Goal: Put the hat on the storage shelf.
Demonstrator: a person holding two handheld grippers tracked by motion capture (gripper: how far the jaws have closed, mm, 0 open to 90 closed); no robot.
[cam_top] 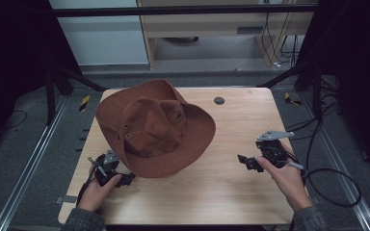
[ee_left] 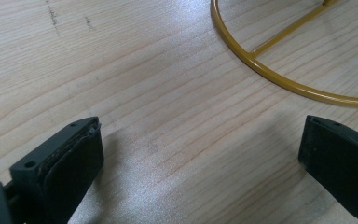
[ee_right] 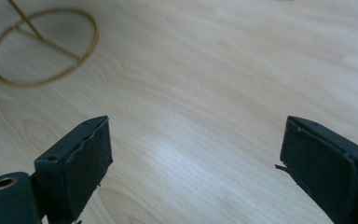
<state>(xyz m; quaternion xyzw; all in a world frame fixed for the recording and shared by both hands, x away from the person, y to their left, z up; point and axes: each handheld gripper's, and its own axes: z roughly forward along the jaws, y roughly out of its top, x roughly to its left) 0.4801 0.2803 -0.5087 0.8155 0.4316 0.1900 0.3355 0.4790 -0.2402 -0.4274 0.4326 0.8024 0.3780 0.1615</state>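
You are resting your left gripper (cam_top: 125,179) and right gripper (cam_top: 245,161), jaws spread and empty, either side of the brown wide-brimmed felt hat (cam_top: 156,127) sitting on the wooden tabletop (cam_top: 231,192), so no grasp looks begun.

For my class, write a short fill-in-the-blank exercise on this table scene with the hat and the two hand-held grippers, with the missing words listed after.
1. The brown hat sits on a gold wire stand whose base is a ____ lying flat on the wooden table.
2. The jaws of the left gripper stand ____, with bare wood between them.
3. In the high view, the gripper nearer the hat's brim is the ____ one.
4. The right gripper holds ____.

Missing words: ring; open; left; nothing
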